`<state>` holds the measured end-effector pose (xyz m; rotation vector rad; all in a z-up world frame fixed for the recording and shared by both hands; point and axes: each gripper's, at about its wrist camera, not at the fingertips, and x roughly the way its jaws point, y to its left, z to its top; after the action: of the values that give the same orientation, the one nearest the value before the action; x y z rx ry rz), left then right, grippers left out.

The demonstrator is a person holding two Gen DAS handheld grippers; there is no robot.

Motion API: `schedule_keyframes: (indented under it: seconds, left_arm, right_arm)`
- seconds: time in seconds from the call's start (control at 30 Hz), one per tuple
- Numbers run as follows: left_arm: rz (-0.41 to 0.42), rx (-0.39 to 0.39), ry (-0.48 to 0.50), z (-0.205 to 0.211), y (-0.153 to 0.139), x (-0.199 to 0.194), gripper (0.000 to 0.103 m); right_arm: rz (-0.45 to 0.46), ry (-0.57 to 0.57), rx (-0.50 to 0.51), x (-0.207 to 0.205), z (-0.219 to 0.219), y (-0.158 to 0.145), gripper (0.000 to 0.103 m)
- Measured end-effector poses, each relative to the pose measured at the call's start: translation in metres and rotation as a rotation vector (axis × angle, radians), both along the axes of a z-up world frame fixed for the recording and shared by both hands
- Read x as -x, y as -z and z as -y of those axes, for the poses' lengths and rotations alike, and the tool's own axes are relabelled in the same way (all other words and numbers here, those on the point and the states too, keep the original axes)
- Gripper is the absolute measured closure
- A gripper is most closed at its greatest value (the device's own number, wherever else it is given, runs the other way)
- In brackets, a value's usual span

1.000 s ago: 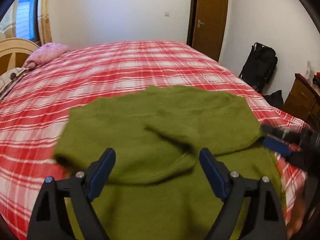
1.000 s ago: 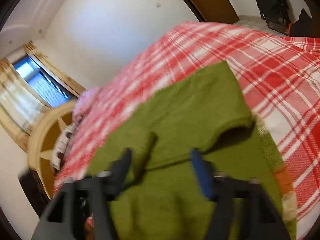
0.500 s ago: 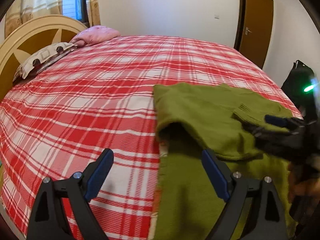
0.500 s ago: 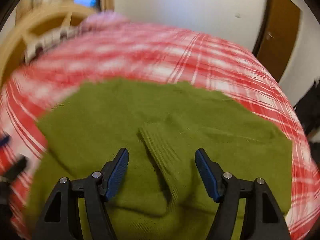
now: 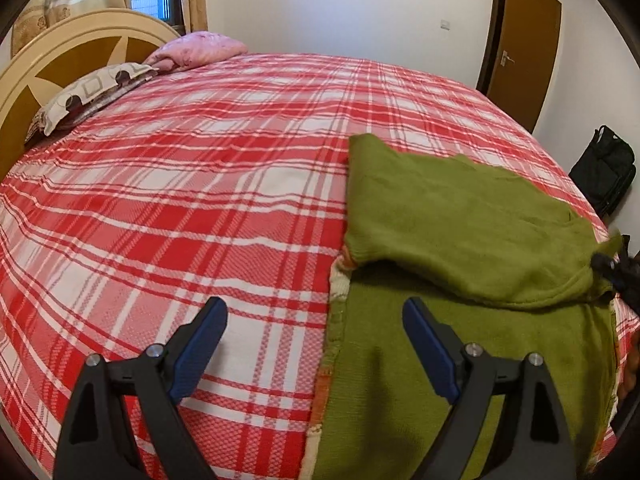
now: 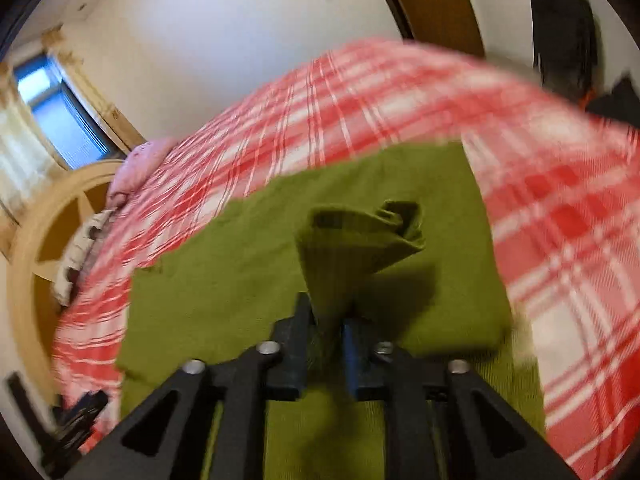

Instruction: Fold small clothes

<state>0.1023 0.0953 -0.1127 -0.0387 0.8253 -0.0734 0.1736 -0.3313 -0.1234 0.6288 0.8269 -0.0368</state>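
**Green sweater part-folded on the plaid bed, one sleeve pinched and lifted**

The green knitted sweater (image 5: 460, 240) is spread on the near right part of a red-and-white plaid bedspread (image 5: 180, 200). In the left wrist view its upper portion is seen doubled over the lower body, so that a folded edge crosses the garment. A strip of orange and cream knit (image 5: 340, 276) is exposed along the sweater's left border.

The left gripper (image 5: 316, 344) is held low over the bed at the sweater's left edge. Its blue-padded fingers (image 5: 200, 344) are spread wide and nothing is gripped between them; one finger is seen over bare bedspread, the other over green fabric.

The right gripper (image 6: 326, 344) is seen pressed together on a sleeve (image 6: 352, 248) of the sweater. The sleeve is raised off the garment and its ribbed cuff end is curled over above the fingers; a shadow is cast on the fabric beneath it. The right wrist view is blurred by motion.

At the head of the bed a patterned pillow (image 5: 88, 96) and a pink pillow (image 5: 200, 48) are laid against a cream and brown headboard (image 5: 60, 48). A brown door (image 5: 520, 48) and a black bag (image 5: 604, 172) are seen by the far wall.
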Motion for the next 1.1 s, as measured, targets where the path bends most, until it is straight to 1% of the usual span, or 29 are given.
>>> schedule_keyframes:
  seconds: [0.03,0.07,0.13,0.2,0.23,0.27,0.3,0.33,0.4,0.43,0.47,0.5,0.53,0.57,0.6,0.63,0.7,0.77,0.83,0.9,0.93,0.97,1.0,1.03,1.07,1.1]
  left_arm:
    - [-0.005,0.006,-0.002,-0.001,0.0,0.0,0.011]
    - [-0.007,0.009,-0.004,-0.001,0.0,0.0,0.011]
    - [-0.009,0.013,-0.01,-0.003,-0.002,0.0,0.011]
    - [-0.002,0.01,-0.017,-0.005,-0.005,0.0,0.011]
    - [0.002,0.008,-0.02,-0.007,-0.006,0.001,0.011]
    - [0.005,0.008,-0.022,-0.008,-0.006,0.001,0.011]
    - [0.009,0.009,-0.024,-0.009,-0.007,0.001,0.011]
    - [0.012,0.009,-0.027,-0.01,-0.008,0.001,0.011]
    - [0.011,0.009,-0.029,-0.01,-0.007,0.0,0.011]
    - [0.007,0.011,-0.028,-0.009,-0.007,-0.001,0.011]
    - [0.003,0.014,-0.025,-0.009,-0.006,-0.001,0.011]
    - [0.001,0.014,-0.023,-0.008,-0.006,-0.001,0.011]
    - [0.002,0.012,-0.02,-0.008,-0.007,0.0,0.011]
    - [0.008,0.007,-0.017,-0.008,-0.008,0.001,0.011]
    - [0.013,0.002,-0.016,-0.009,-0.01,0.002,0.011]
    - [0.021,-0.003,-0.016,-0.01,-0.012,0.003,0.011]
    - [0.033,-0.01,-0.017,-0.013,-0.015,0.004,0.011]
    - [0.045,-0.022,-0.023,-0.016,-0.017,0.005,0.011]
    - [0.058,-0.028,-0.027,-0.02,-0.019,0.006,0.011]
    - [0.054,-0.024,-0.03,-0.023,-0.02,0.005,0.011]
    - [0.052,-0.02,-0.032,-0.024,-0.02,0.005,0.011]
    - [0.05,-0.015,-0.032,-0.025,-0.02,0.005,0.011]
    - [0.049,-0.012,-0.031,-0.026,-0.02,0.006,0.011]
    - [0.049,-0.012,-0.029,-0.026,-0.021,0.007,0.011]
    - [0.051,-0.015,-0.026,-0.026,-0.021,0.008,0.011]
    - [0.053,-0.019,-0.024,-0.026,-0.021,0.009,0.011]
  right_arm:
    - [0.01,0.006,-0.037,0.003,0.005,0.001,0.049]
    - [0.02,0.012,-0.055,0.006,0.008,0.0,0.045]
    - [0.032,0.023,-0.09,0.011,0.014,-0.002,0.043]
    - [0.053,0.073,-0.075,0.018,0.022,-0.01,0.043]
    - [0.085,0.115,-0.017,0.024,0.026,-0.018,0.043]
    - [0.096,0.124,0.031,0.027,0.027,-0.024,0.043]
    - [0.08,0.109,0.085,0.024,0.026,-0.027,0.043]
    - [0.063,0.089,0.107,0.021,0.024,-0.028,0.043]
    - [0.021,0.033,0.146,0.008,0.018,-0.023,0.043]
    - [0.005,0.013,0.178,0.001,0.015,-0.021,0.043]
    - [-0.011,-0.011,0.232,-0.008,0.008,-0.017,0.043]
    - [-0.022,-0.024,0.258,-0.013,0.006,-0.014,0.045]
    - [-0.053,-0.046,0.3,-0.021,0.0,-0.009,0.062]
    - [-0.084,-0.07,0.318,-0.028,-0.002,-0.003,0.077]
    - [-0.104,-0.097,0.309,-0.029,-0.002,0.002,0.093]
    - [-0.109,-0.112,0.302,-0.034,-0.001,0.005,0.093]
    - [-0.085,-0.117,0.38,-0.036,-0.005,0.0,0.093]
    - [-0.018,-0.099,0.437,-0.034,-0.005,-0.013,0.093]
    - [0.006,-0.077,0.462,-0.037,-0.001,-0.016,0.093]
    - [-0.007,-0.084,0.488,-0.042,0.001,-0.007,0.093]
    - [-0.025,-0.111,0.481,-0.046,0.001,0.001,0.092]
    - [-0.068,-0.139,0.461,-0.05,0.002,0.012,0.091]
    - [-0.049,-0.138,0.45,-0.048,0.003,0.011,0.09]
    - [-0.033,-0.138,0.436,-0.045,0.005,0.009,0.082]
    - [-0.029,-0.147,0.387,-0.042,0.01,0.006,0.074]
    - [-0.024,-0.151,0.325,-0.038,0.016,0.003,0.06]
